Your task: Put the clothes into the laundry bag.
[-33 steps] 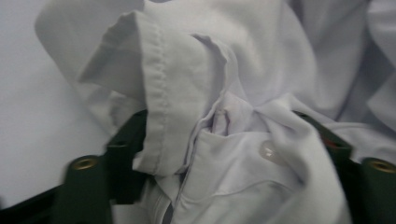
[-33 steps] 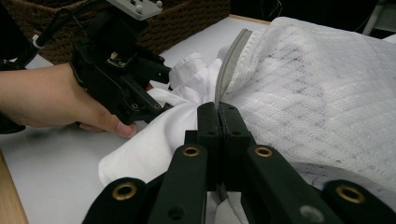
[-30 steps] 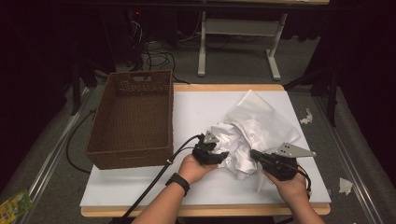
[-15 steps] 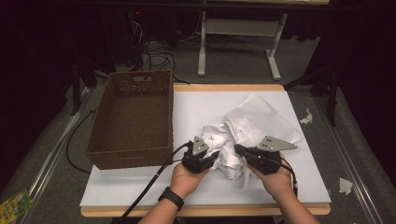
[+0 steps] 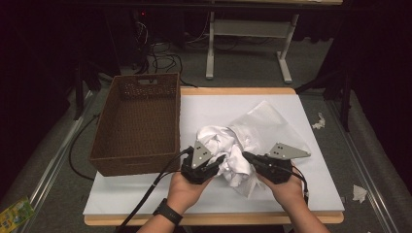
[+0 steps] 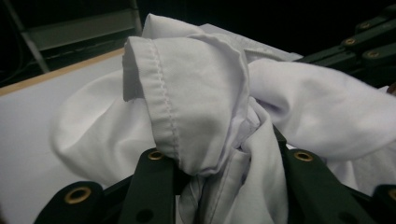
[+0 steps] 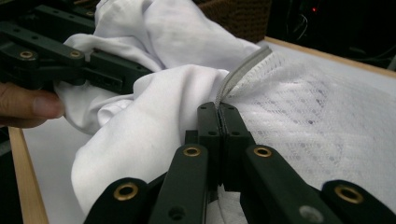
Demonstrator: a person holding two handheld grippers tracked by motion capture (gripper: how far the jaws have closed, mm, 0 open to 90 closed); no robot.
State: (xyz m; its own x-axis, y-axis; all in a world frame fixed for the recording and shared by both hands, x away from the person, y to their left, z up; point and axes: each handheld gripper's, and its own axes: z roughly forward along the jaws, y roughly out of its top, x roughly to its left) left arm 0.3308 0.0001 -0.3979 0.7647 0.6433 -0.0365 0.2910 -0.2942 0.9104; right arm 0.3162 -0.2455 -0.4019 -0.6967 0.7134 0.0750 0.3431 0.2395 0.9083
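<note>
White garment (image 5: 233, 155) bunched between both tools, left tool (image 5: 214, 162) clamping a hemmed fold (right tool (image 5: 248, 158) pinching its edge)

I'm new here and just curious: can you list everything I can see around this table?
Cloth: one, white, crumpled, on the table's near right half, bunched between the two tools.
Basket: one, brown wicker, on the table's left side.
Table: one, white top with a wooden edge.
Desk frame: one, pale, on the floor beyond the table.
Paper scraps: two, white, on the floor to the right.
Packet: one, yellow-green, on the floor at near left.
Left tool: one, black, shut on a bunched fold of the cloth.
Right tool: one, black, shut on the cloth's grey-trimmed edge.
Hands: two, each holding a tool; a black watch on the left wrist.
</note>
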